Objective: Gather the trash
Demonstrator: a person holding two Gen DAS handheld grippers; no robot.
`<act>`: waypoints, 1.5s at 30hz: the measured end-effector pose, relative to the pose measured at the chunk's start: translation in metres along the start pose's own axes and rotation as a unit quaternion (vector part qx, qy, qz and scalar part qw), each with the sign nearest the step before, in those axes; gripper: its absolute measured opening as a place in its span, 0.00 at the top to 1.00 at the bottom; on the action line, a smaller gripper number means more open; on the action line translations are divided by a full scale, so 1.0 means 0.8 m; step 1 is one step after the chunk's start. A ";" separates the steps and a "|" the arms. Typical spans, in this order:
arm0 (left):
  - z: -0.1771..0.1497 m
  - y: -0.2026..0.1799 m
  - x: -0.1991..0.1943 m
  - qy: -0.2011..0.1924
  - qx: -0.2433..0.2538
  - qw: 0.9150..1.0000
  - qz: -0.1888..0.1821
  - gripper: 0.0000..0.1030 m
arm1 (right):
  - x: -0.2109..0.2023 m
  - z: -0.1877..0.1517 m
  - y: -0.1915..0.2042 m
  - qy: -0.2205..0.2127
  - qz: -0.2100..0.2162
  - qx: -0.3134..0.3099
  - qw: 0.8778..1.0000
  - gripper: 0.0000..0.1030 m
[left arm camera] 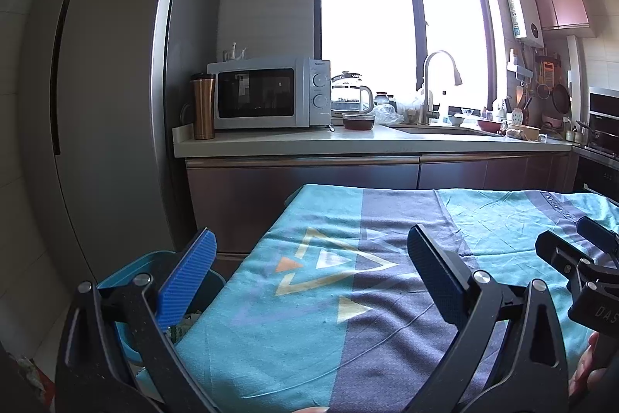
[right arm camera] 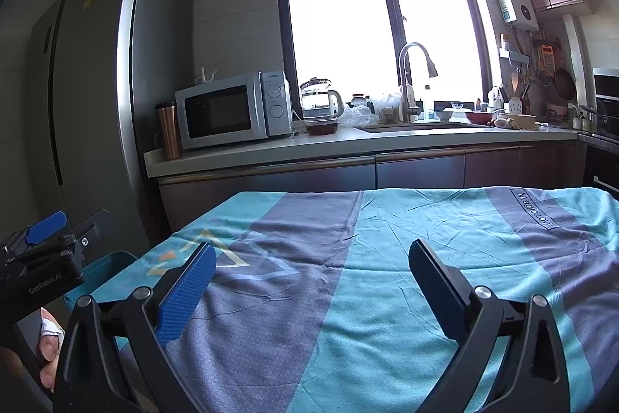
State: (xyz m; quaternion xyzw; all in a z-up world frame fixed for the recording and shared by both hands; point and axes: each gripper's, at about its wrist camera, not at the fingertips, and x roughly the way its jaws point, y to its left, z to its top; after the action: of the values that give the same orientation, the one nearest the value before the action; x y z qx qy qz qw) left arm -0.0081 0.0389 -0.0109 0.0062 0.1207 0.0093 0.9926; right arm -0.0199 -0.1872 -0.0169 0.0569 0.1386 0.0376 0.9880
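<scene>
The blue plastic trash bin (left arm camera: 127,281) stands on the floor just beside the left edge of the table (left arm camera: 387,316), which is covered by a teal and grey-purple cloth with triangle patterns (right arm camera: 348,277); some crumpled bits show inside the bin, too small to identify. The left gripper (left arm camera: 311,250) hangs over the table's left edge, its jaws spread wide with nothing between them, the left blue-padded finger above the bin and the right one over the cloth. The right gripper (right arm camera: 311,268) hovers over the near middle of the table, its jaws equally wide apart and holding nothing. Each gripper appears at the side of the other's view. Beyond the far edge of the table runs a kitchen counter (right arm camera: 348,142) carrying a white microwave oven (right arm camera: 232,109), a copper-coloured travel mug (right arm camera: 169,130), a glass kettle (right arm camera: 321,101) and a sink with a curved metal faucet (right arm camera: 412,80), with a tall grey refrigerator (left arm camera: 116,84) at its left end.
</scene>
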 end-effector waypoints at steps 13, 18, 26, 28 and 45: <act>0.001 -0.002 -0.001 -0.003 -0.001 1.000 0.003 0.05 | -0.002 0.000 -0.001 -0.001 -0.002 0.000 1.000 0.06; 0.001 -0.002 -0.001 -0.003 -0.002 1.000 0.003 0.05 | 0.000 0.001 -0.002 -0.002 -0.002 0.000 1.000 0.06; 0.001 -0.001 -0.003 -0.005 -0.005 1.000 0.004 0.05 | 0.000 0.002 -0.002 -0.003 -0.003 0.001 1.000 0.06; 0.001 -0.001 -0.003 -0.005 -0.005 1.000 0.004 0.05 | -0.001 0.002 -0.002 -0.004 -0.003 0.001 1.000 0.06; 0.001 0.001 -0.004 -0.005 -0.007 1.000 0.002 0.05 | -0.002 0.005 0.000 -0.007 -0.002 0.000 1.000 0.06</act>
State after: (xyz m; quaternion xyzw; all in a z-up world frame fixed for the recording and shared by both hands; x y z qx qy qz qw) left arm -0.0109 0.0392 -0.0090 -0.0003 0.1152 0.0124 0.9933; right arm -0.0205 -0.1877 -0.0129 0.0569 0.1323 0.0354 0.9889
